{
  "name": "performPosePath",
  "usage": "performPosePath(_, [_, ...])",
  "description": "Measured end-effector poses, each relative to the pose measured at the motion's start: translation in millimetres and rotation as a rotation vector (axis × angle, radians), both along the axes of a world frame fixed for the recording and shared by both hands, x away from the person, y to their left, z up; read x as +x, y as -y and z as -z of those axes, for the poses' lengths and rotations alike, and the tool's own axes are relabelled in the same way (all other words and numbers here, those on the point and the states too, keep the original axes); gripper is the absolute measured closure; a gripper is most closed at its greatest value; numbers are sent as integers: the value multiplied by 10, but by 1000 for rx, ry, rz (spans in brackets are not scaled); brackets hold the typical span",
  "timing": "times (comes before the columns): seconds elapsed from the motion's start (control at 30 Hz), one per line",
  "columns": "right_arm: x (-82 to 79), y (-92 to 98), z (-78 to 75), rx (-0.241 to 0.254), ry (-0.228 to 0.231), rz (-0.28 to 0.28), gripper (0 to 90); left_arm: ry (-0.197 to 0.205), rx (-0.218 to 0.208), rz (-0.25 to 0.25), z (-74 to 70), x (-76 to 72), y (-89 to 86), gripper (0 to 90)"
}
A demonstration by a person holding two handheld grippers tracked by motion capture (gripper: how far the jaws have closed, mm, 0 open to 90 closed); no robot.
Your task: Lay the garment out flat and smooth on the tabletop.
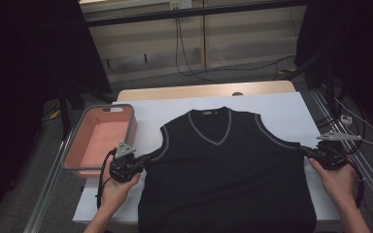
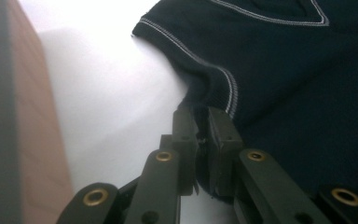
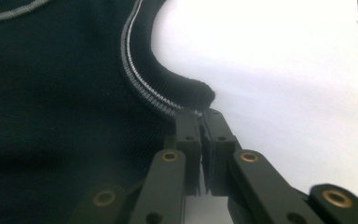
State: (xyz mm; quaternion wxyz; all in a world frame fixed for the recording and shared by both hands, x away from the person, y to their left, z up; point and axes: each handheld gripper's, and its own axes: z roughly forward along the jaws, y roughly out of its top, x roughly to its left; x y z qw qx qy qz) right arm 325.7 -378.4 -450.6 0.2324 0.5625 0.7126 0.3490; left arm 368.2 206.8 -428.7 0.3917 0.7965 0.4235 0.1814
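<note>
Left tongs (image 1: 144, 158) clamped shut, right tongs (image 1: 307, 150) clamped shut, forearms apart

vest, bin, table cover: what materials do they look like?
Vest: dark knit fabric, matte; ribbed armhole edge with pale stitched trim, probably wool or cotton blend. Bin: likely moulded plastic, pinkish smooth walls, grey rim. Table cover: white, flat, matte sheet; paper, board or laminate, can't tell.

Dim high view with dark edges, table cover (image 2: 121, 70) glaring white, close-up views soft and blurred
</note>
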Motion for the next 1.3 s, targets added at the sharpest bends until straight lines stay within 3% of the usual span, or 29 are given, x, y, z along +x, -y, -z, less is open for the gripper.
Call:
performPosePath(0.07, [-15, 47, 21, 21, -7, 5, 865, -2, 10, -11, 24, 36, 22, 830])
performPosePath(0.2, [8, 22, 46, 14, -24, 6, 854, -26, -6, -33, 53, 87, 17, 812])
performPosePath(0.3, [8, 10, 68, 31, -35, -5, 736, -9, -12, -30, 36, 47, 14, 678])
performPosePath(0.43, [-38, -5, 3, 43, 5, -14, 603, 36, -29, 34, -39, -122, 34, 617])
performPosePath(0.53, [-100, -117, -72, 44, 35, -51, 580, 32, -7, 76, -24, -228, 70, 591])
performPosePath(0.6, [-135, -239, -94, 39, 38, -93, 580, 1, 2, 127, 10, -280, 128, 567])
performPosePath(0.7, [-161, -442, -90, 39, 22, -158, 579, -19, 36, 197, 68, -319, 268, 505])
performPosePath(0.8, [-182, -719, -58, 3, 1, -231, 573, -26, 79, 249, 142, -311, 388, 407])
performPosePath(0.87, [-201, -855, -33, -6, -19, -271, 571, -36, 104, 266, 184, -323, 449, 406])
performPosePath(1.0, [-305, -1109, -31, -15, -33, -362, 576, -72, 88, 321, 194, -405, 537, 410])
performPosePath(1.07, [-359, -1184, -32, -8, -36, -407, 577, -79, 99, 368, 209, -483, 609, 464])
performPosePath(1.2, [-448, -1294, 2, -26, -48, -457, 569, -83, 109, 447, 230, -611, 737, 521])
performPosePath(1.3, [-447, -1309, 55, -58, -70, -460, 536, -91, 117, 456, 270, -634, 776, 503])
